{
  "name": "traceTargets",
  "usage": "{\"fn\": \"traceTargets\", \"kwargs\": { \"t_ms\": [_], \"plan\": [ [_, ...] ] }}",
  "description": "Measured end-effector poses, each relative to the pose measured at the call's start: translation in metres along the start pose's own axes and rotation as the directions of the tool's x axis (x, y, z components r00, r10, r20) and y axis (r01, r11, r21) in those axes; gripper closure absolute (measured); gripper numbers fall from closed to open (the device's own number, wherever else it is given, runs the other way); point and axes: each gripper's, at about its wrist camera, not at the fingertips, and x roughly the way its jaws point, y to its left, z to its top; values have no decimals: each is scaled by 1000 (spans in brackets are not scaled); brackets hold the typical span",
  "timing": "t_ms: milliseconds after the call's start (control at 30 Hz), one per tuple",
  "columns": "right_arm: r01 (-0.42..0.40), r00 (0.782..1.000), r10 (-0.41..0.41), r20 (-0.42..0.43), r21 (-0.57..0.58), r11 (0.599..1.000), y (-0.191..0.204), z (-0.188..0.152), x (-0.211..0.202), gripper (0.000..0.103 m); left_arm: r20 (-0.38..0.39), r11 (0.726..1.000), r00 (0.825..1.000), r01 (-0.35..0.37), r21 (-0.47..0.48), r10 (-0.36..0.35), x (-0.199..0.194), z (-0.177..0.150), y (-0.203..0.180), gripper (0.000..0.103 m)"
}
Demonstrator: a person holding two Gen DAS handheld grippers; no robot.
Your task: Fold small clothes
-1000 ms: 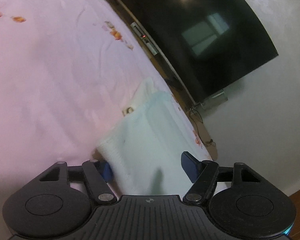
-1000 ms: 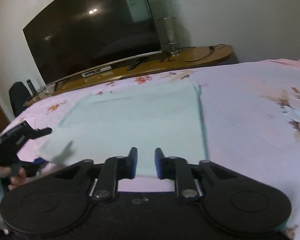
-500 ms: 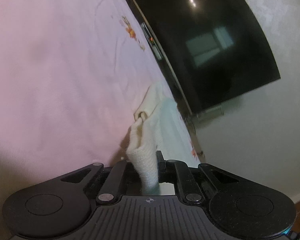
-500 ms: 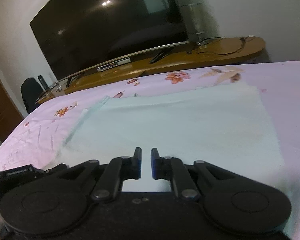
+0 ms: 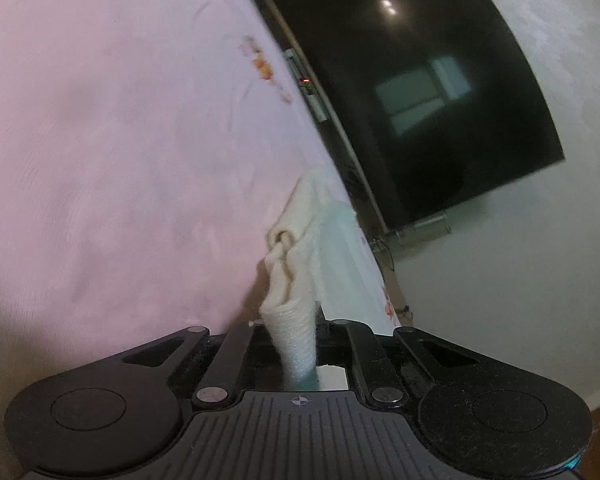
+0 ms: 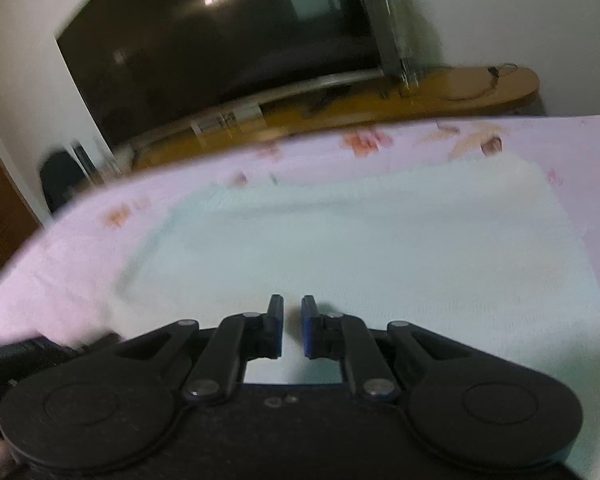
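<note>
Left gripper (image 5: 296,344) pinches cloth (image 5: 320,240) corner

Right gripper (image 6: 292,328), clenched empty, hovers over the cloth's near edge, beside the left.

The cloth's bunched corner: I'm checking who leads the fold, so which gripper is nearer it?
Left. The left gripper is shut on the cloth at that corner; the right gripper, shut, sits over the cloth's near edge, apart.

Ahead of my right hand-held gripper (image 6: 292,330) the pale mint knitted cloth (image 6: 360,248) lies on the pink floral bedsheet (image 6: 60,264); beyond it the wooden TV stand (image 6: 460,92) carries the black curved television (image 6: 220,40).
</note>
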Motion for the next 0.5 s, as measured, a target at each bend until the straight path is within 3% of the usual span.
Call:
{"fn": "traceTargets", "kwargs": {
  "t_ms": [167,267,400,500],
  "plan": [
    [-26,1000,26,16,55,998,-9,-2,-1,100,-10,982,999,35,183,-34,9,10,-37,96],
    [-52,999,51,17,94,994,-17,-3,-2,101,-38,956,998,60,288,-51,10,12,-61,96],
    [-88,996,86,20,165,982,-27,-3,-3,103,-106,896,991,117,429,-78,15,7,-102,96],
    [-85,996,75,52,235,968,-40,-2,-19,101,-177,831,980,175,529,-94,25,-5,-137,96]
  ]
}}
